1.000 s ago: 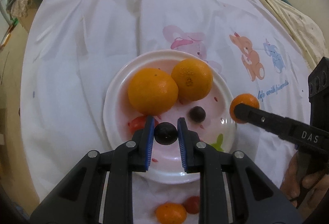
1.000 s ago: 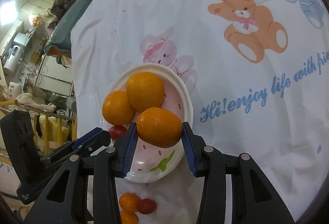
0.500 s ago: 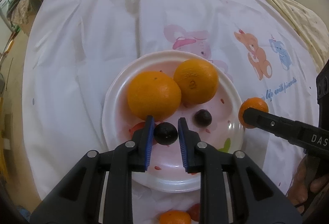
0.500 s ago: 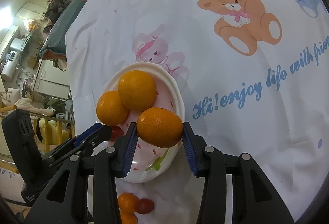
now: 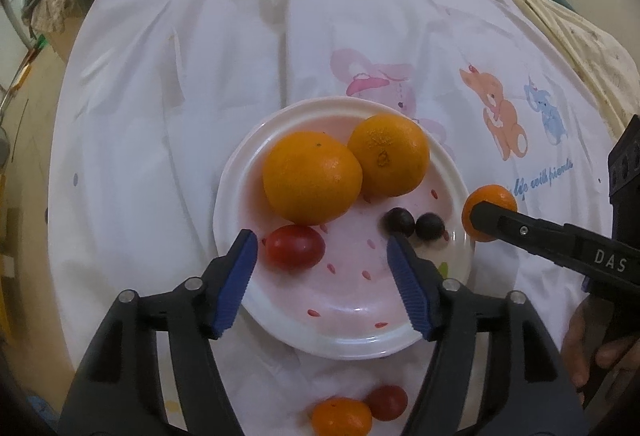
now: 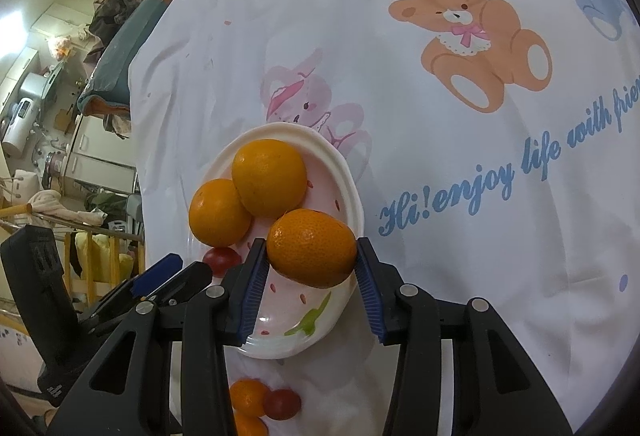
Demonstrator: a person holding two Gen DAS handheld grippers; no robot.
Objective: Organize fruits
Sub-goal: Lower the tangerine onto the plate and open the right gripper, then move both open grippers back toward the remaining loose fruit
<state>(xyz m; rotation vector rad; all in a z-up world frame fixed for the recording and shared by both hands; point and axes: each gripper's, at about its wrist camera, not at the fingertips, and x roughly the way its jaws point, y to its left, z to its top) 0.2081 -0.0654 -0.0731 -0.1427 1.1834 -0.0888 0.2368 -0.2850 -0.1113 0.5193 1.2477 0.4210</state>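
Holding a firm, light mandarin (image 6: 311,247) across its middle, my right gripper (image 6: 310,286) pinches gently. My left gripper (image 5: 322,282) has just been opening, jaws apart with nothing between them, over the plate (image 5: 340,336).

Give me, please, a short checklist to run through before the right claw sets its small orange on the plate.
1. Right claw grips the small orange: ok, both pads press on it.
2. Left claw has let go: ok, its jaws have just been opening and nothing is between them.
3. Two dark grapes lie on the plate: ok, side by side.
4. Free room on the plate: ok, the near half is bare beside the cherry tomato and two large oranges.
5. Left claw out of the drop path: not ok, it hangs over the plate.
6. Fruit left on the cloth: not ok, some lies near the plate.
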